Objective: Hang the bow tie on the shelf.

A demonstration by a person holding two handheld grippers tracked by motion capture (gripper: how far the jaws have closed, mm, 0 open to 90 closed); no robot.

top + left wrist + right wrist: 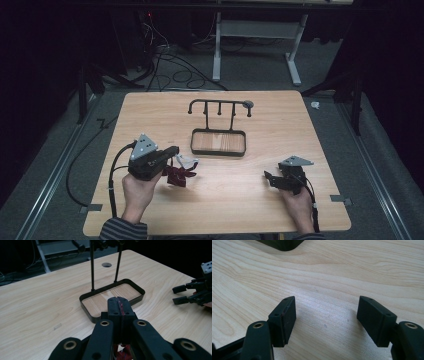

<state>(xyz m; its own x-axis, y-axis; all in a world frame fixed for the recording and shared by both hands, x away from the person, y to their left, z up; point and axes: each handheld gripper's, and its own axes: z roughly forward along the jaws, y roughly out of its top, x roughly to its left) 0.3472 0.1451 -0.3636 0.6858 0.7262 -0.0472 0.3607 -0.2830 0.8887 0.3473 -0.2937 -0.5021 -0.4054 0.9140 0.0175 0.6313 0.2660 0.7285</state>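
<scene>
My left gripper (pixel 117 305) is clamped on a thin dark red item (pixel 177 176), raised above the table (pixel 150 115) near the black stand's tray (pixel 218 142). My right gripper (pixel 327 322) rests wide apart, holding nothing, over bare wood.

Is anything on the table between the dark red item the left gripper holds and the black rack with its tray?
Nothing visible does. The left gripper is shut on the dark red item, and bare table lies between it and the rack's tray. The right gripper, open, sits off to the side.
</scene>
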